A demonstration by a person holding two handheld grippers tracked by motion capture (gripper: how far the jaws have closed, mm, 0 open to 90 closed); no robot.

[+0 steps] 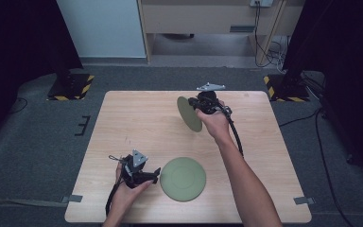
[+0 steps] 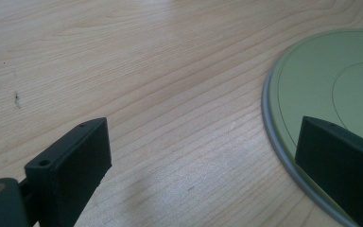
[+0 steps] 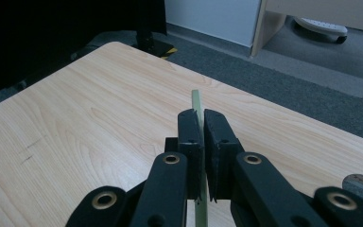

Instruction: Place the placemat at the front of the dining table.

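Note:
Two round olive-green plates are in play. One plate [image 1: 183,178] lies flat near the table's front edge; its grey-rimmed edge [image 2: 283,142] curves in at the right of the left gripper view. My left gripper [image 1: 157,175] stands open just left of it, with one jaw over the rim. The second plate [image 1: 189,113] is held on edge above the far middle of the table. My right gripper [image 1: 194,105] is shut on its rim, and the thin plate edge [image 3: 197,106] pokes up between the two jaws.
The wooden table [image 1: 137,123] is bare apart from the plates. Dark carpet surrounds it. Stands with yellow-black striped bases [image 1: 71,87] sit at the far left and far right, and cables [image 1: 264,47] lie behind a desk.

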